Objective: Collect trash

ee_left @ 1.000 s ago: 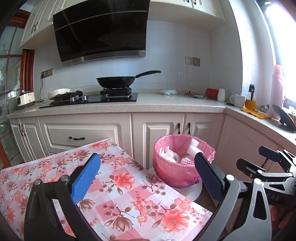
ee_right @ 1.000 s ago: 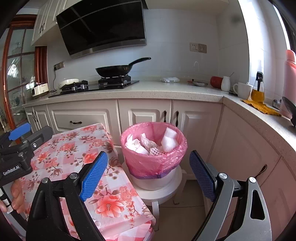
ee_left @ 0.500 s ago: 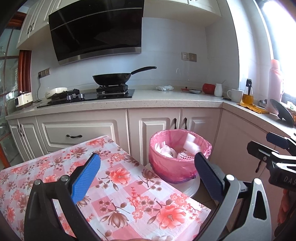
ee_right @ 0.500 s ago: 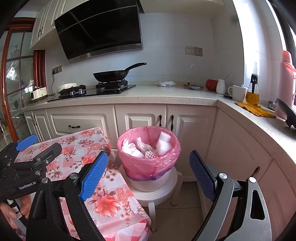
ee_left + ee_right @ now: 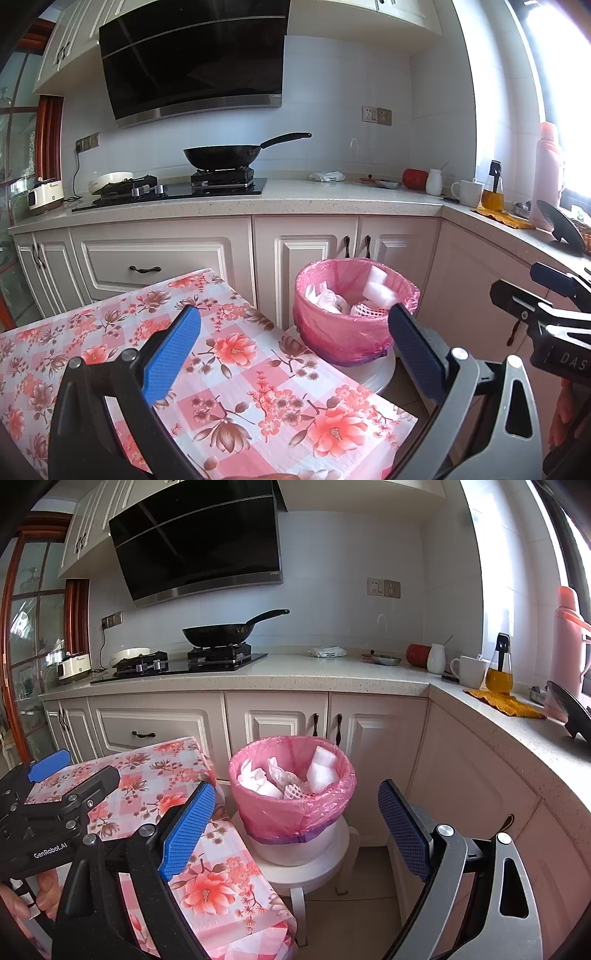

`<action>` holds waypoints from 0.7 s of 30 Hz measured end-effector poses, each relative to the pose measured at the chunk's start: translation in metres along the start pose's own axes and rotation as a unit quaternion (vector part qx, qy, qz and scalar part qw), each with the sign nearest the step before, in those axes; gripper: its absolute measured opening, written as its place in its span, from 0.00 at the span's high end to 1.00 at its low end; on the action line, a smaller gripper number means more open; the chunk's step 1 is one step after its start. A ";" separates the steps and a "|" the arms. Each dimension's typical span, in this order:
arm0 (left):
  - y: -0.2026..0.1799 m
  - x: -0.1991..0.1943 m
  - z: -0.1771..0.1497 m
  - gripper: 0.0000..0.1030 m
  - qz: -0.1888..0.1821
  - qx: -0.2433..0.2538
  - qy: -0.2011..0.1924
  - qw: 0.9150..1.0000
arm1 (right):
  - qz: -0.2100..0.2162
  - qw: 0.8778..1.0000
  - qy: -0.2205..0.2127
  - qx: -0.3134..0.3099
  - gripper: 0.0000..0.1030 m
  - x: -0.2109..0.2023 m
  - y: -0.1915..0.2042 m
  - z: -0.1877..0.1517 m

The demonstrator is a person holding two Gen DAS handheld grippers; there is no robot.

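Left wrist view
Left gripper: both blue fingers are spread wide and hold nothing; they hang above the desk.
Desk: it carries a pink checked cloth with flowers; the visible part is bare.
Trash bin: it has a pink bag as liner and stands just past the far right corner of the desk, on a white stool.
Trash: white foam pieces and crumpled white paper lie inside the bin, below its rim.
Right gripper: it is seen from the side at the right edge; from here I cannot tell how its fingers stand.
Kitchen counter: a black wok sits on the stove.

Right wrist view
Right gripper: the fingers are wide apart and empty, with the bin between them in the picture but farther away.
Trash bin: it stands on the white stool, just beside the right edge of the desk.
Trash: white foam, paper and a net sleeve are in the bin.
Left gripper: it is over the desk at the left; a hand holds its grip.
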State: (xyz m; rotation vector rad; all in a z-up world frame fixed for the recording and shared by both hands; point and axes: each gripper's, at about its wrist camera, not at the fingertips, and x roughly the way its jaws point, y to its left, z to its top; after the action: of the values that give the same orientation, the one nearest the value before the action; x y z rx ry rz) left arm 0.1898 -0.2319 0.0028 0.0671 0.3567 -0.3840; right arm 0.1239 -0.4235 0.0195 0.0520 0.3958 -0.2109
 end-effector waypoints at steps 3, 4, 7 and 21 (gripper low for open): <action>0.000 0.001 0.000 0.05 0.001 -0.001 0.001 1.000 | -0.001 1.000 -0.001 -0.001 0.18 0.000 0.000 0.000; 0.000 0.001 -0.001 0.05 0.002 -0.001 0.001 1.000 | -0.002 1.000 -0.001 -0.002 0.18 0.000 0.000 0.000; 0.000 0.002 -0.001 0.05 0.002 -0.001 0.001 1.000 | -0.002 1.000 -0.001 -0.002 0.18 0.000 0.001 0.000; 0.001 0.003 -0.002 0.05 0.008 -0.003 -0.001 1.000 | 0.000 1.000 -0.001 -0.005 0.18 0.000 0.003 -0.001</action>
State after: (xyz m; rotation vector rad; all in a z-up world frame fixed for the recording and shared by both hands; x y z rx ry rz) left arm 0.1924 -0.2314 0.0003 0.0639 0.3561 -0.3676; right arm 0.1245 -0.4208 0.0183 0.0421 0.3951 -0.2087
